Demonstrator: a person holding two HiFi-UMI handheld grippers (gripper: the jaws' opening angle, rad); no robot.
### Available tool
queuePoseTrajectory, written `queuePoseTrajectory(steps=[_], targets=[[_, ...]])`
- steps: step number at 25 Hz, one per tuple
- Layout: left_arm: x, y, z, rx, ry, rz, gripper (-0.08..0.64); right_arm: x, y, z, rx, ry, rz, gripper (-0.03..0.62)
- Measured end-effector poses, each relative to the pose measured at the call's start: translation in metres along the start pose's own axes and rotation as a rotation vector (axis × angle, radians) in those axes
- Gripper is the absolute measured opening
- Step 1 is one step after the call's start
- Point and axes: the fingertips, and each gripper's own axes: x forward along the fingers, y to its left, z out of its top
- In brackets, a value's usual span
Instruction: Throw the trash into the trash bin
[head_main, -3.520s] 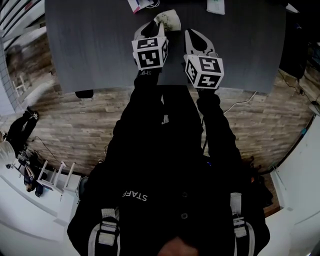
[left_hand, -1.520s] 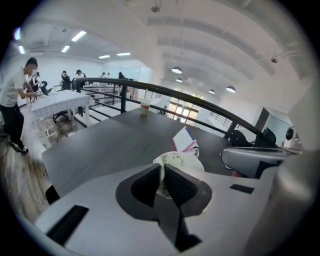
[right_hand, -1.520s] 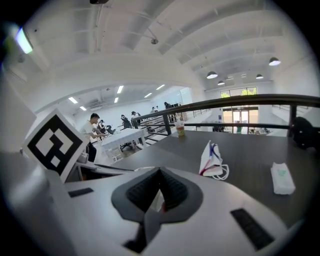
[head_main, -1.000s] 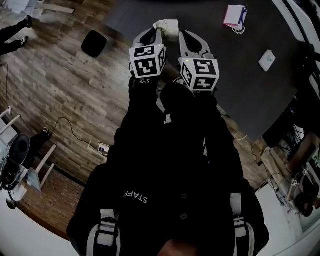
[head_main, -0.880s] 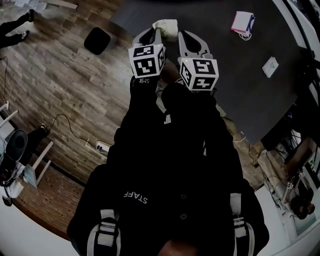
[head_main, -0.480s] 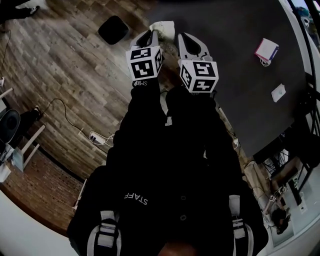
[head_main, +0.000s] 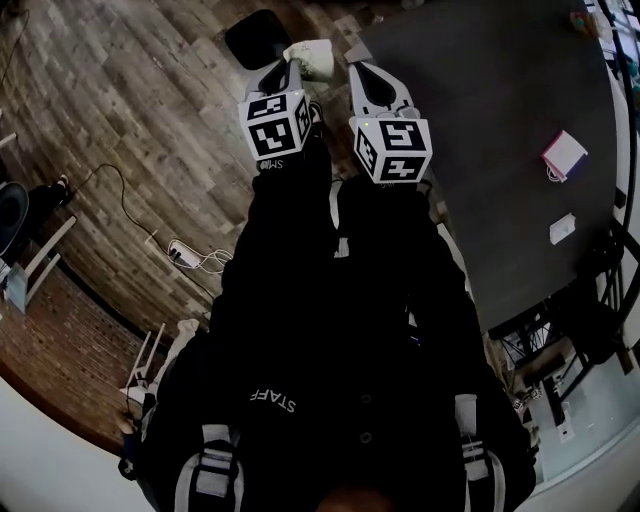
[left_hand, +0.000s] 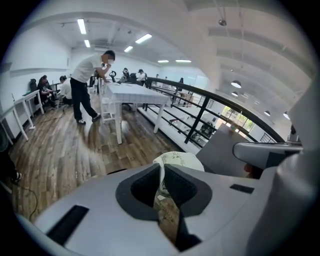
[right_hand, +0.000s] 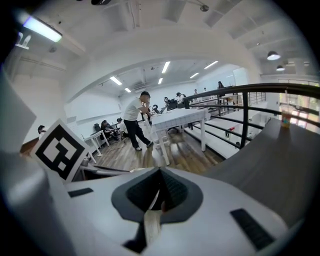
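A crumpled white paper wad (head_main: 312, 56) sticks out past the tips of my left gripper (head_main: 288, 68), which is shut on it. In the left gripper view the paper (left_hand: 178, 160) bulges beyond the left gripper (left_hand: 161, 169) and a strip runs down the seam. A black trash bin (head_main: 258, 36) stands on the wooden floor just beyond the wad. My right gripper (head_main: 358, 72) is alongside, over the corner of the dark table (head_main: 480, 120), and is shut (right_hand: 160, 174). A thin pale strip shows in its seam; I cannot tell what it is.
A pink-and-white packet (head_main: 563, 155) and a small white box (head_main: 562, 228) lie on the table at the right. A power strip with cable (head_main: 185, 255) lies on the floor at the left. Farther off, a person (left_hand: 87, 85) stands by a white table, and a black railing (left_hand: 210, 102) runs behind.
Both grippers, with the paper wad in the left one, have swung from over the dark table to its corner and the wooden floor. The black bin now lies right beyond the wad.
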Motion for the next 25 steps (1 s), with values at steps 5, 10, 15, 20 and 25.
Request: queuePoseTrajectory(steps=[5,10,15,20,25], targets=[[0.021,0.058,-0.021,-0.042,0.026,0.050,0.034,0.051,0.022,-0.017,-0.022,0.044,0.041,0.015],[0.044,0.099,-0.041,-0.075,0.038,0.089,0.034,0.098,0.036,-0.040,-0.042,0.083,0.075,0.015],[0.078,0.136,-0.070,-0.101,0.061,0.125,0.034,0.146,0.038,-0.075,-0.049,0.124,0.091,0.015],[0.125,0.170,-0.107,-0.124,0.085,0.161,0.034,0.194,0.030,-0.121,-0.052,0.185,0.096,0.015],[0.167,0.200,-0.143,-0.138,0.110,0.184,0.034,0.237,0.021,-0.165,-0.044,0.232,0.097,0.015]])
